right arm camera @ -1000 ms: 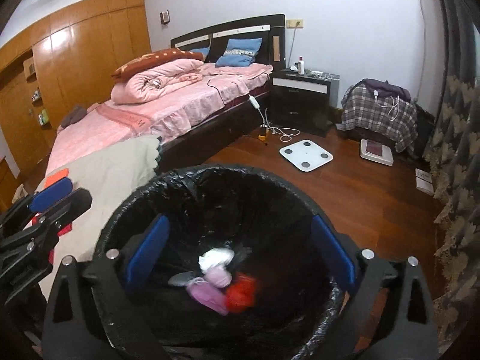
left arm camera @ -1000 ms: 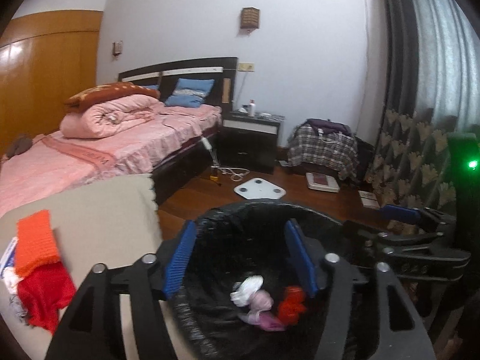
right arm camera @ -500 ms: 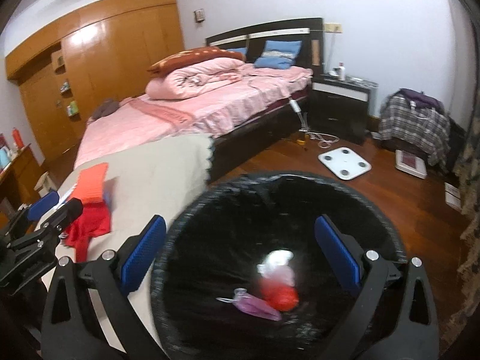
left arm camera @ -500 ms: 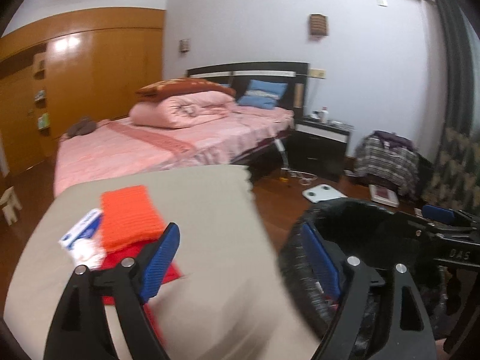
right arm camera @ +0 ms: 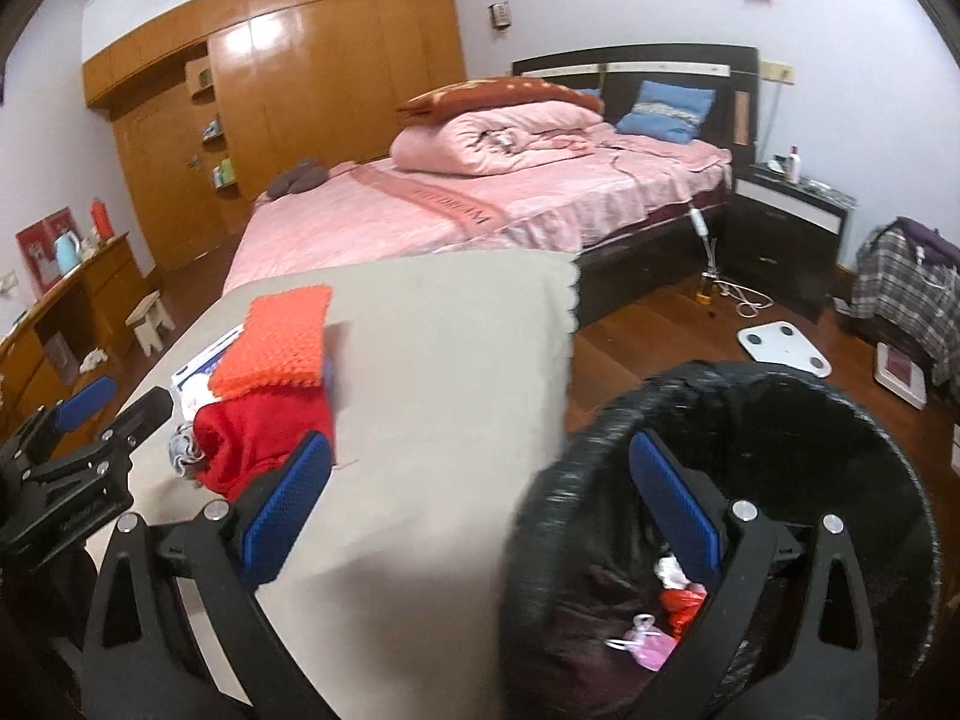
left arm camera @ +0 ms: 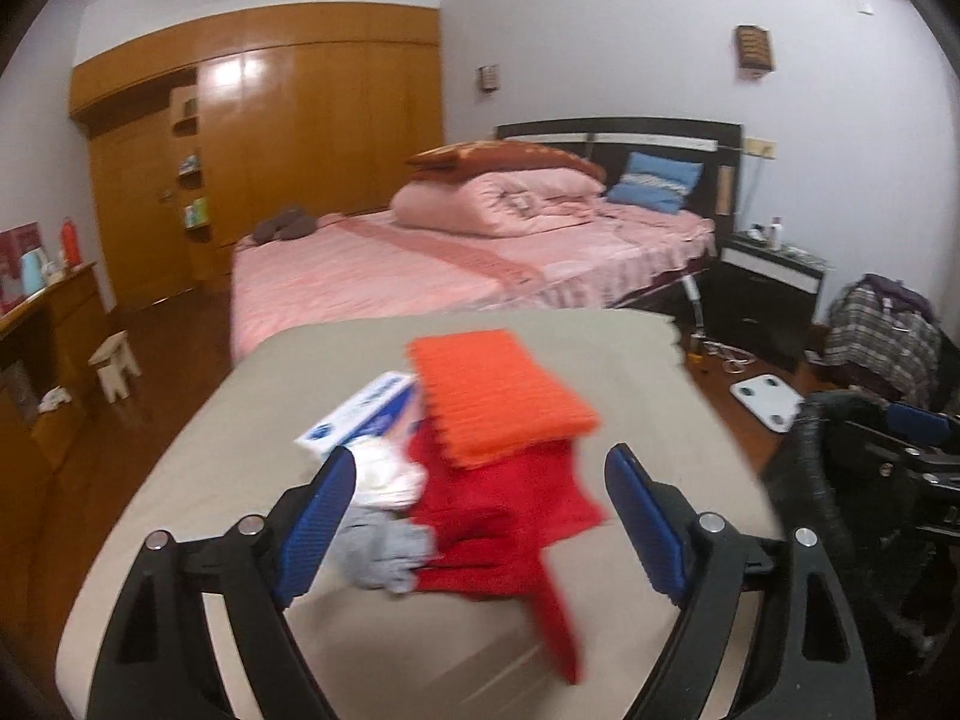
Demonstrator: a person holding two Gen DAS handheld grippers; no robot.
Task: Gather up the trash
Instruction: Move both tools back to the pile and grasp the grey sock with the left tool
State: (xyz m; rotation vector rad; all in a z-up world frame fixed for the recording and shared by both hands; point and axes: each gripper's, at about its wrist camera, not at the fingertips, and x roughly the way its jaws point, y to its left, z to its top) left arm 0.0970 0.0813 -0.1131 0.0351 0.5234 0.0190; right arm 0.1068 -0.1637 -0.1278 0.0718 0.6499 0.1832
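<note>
item: trash pile on beige-covered bench (left arm camera: 252, 480). grey-white crumpled wad (left arm camera: 384, 546) lies just ahead of left gripper (left arm camera: 480, 516), toward its left finger, touching the red cloth (left arm camera: 504, 510); blue-white pack (left arm camera: 360, 414) and orange knit pad (left arm camera: 498, 396) sit further on. left gripper: jaws have just been opening, now spread, nothing btwn them. right gripper (right arm camera: 480, 504): spread, empty, straddling bench edge and black-lined bin (right arm camera: 840, 420), well to the right. left hand nearer; judged reach: fwd and down.

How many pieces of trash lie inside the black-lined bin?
3 visible: a white crumpled scrap, a red wrapper below it, a pink piece nearest the camera. The right gripper's finger may hide more.
</note>
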